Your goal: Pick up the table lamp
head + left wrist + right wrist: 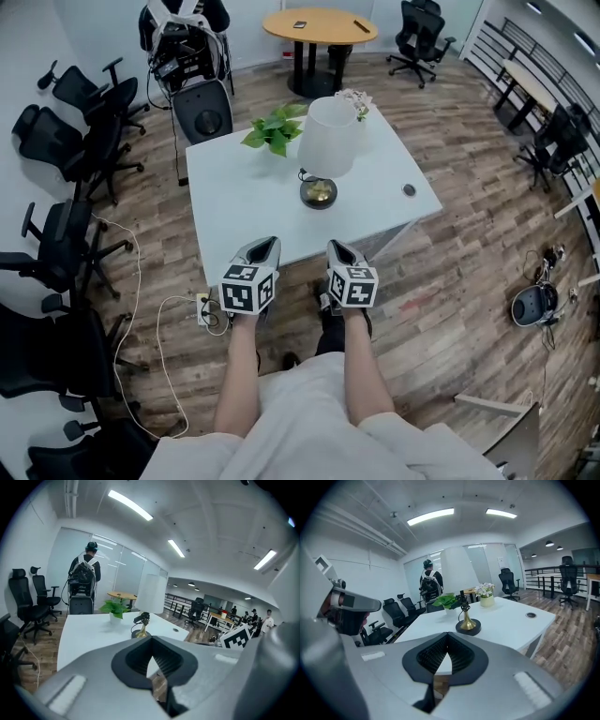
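Observation:
The table lamp (pixel 327 139) stands upright on the white table (pixel 244 206), with a white shade over a round dark base with a brass stem (pixel 319 193). Both grippers hover at the table's near edge, well short of the lamp. My left gripper (pixel 265 247) is shut and holds nothing. My right gripper (pixel 337 248) is likewise shut and empty. In the left gripper view the lamp (pixel 143 625) rises just beyond the gripper (pixel 151 639). In the right gripper view the lamp (pixel 467 623) stands ahead of the gripper (pixel 447 635), slightly to the right.
A green potted plant (pixel 275 129) and a flower pot (pixel 355 101) stand behind the lamp. A round cable port (pixel 409 189) is set in the table's right side. Office chairs (pixel 66 225) line the left; white cables (pixel 178 309) trail on the floor. A person (pixel 86 571) stands beyond the table.

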Tool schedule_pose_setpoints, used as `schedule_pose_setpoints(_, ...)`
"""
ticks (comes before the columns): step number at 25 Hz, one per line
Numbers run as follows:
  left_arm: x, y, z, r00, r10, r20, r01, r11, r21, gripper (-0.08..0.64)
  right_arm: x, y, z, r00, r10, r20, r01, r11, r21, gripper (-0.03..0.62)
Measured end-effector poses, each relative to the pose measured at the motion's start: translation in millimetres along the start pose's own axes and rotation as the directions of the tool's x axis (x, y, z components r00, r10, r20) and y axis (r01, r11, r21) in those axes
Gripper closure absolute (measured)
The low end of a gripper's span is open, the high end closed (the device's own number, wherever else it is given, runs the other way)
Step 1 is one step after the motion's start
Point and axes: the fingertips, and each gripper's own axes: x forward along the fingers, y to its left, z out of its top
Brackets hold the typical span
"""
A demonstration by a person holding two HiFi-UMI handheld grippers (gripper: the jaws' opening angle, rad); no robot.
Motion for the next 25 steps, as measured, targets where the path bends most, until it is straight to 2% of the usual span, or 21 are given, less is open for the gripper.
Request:
schedule_pose_setpoints(4,43,0,28,1.0,-0.02,-0.015,0.021,0.999,0.043,0.56,36,-19,21,1.0,-0.011,0.019,0.011,1.0,0.002,0.569)
schedule_pose_setpoints(9,92,7,72,1.0,-0.025,0.013,0.024,0.999,0.046,0.56,88,-34,48,1.0,-0.006,-0.004,0.006,0.991,-0.136,0.56)
schedule_pose_setpoints(12,115,-4,91,0.999,-0.044,0.025,0.043,0.997,0.059,0.56,110,-45,53,1.0,0.01,-0.023,-0.014,0.986,-0.168,0.538)
schedule_pose_setpoints(16,134,-14,108,0.997,-0.065,0.031,0.062,0.996,0.07,0.56,131,-61,54,0.999,0.012,-0.037,-0.017,0.989,-0.144,0.497)
schedule_pose_setpoints(20,157,-21,124,0.996,-0.071,0.047,0.067,0.994,0.083,0.56,156,-85,48,0.998,0.023,-0.05,-0.031,0.985,-0.169,0.451)
schedule_pose_setpoints(21,167,-25,131,0.996,-0.066,0.052,0.061,0.994,0.087,0.56,165,-96,50,0.998,0.032,-0.058,-0.042,0.984,-0.173,0.418)
schedule_pose_setpoints(22,175,-28,138,0.996,-0.06,0.061,0.055,0.994,0.093,0.56,173,-105,51,0.997,0.04,-0.064,-0.051,0.983,-0.174,0.393)
schedule_pose_setpoints(25,177,-20,149,0.99,-0.07,0.119,0.059,0.994,0.093,0.56,195,-109,46,0.997,0.04,-0.072,-0.054,0.979,-0.196,0.377)
